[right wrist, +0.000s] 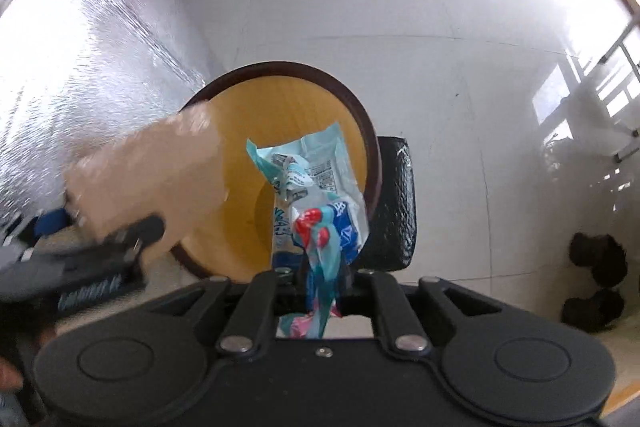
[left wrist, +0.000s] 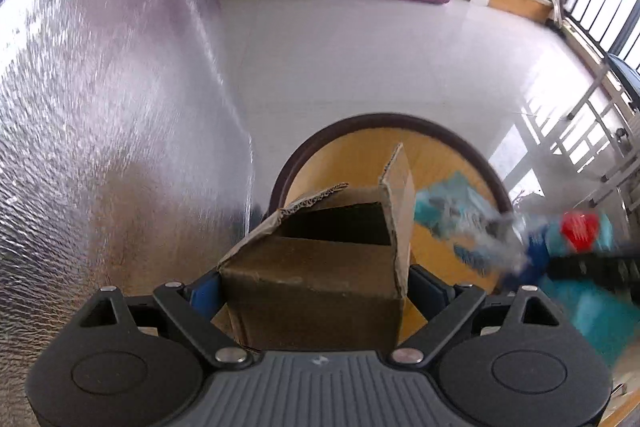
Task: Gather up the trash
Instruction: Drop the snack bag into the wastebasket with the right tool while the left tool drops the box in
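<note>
Clamped between the wide-set jaws of the left gripper (left wrist: pixel 312 287), one torn-open cardboard box (left wrist: pixel 320 267) hangs over the round wooden bin (left wrist: pixel 360 147), apparently so it can drop inside. Beside it, the right gripper (right wrist: pixel 320 279) has its jaws pinched on one crumpled teal plastic wrapper (right wrist: pixel 316 195), dangling above the same bin. Both pieces of trash are gripped and aloft, neither yet in the single bin.

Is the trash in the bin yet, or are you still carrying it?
Picked up already: the left gripper clamps an open cardboard box, and the right gripper is shut on a crumpled blue wrapper. Both hang over the round yellow bin, which looks empty inside. Still left: letting go so both pieces drop in.
</note>
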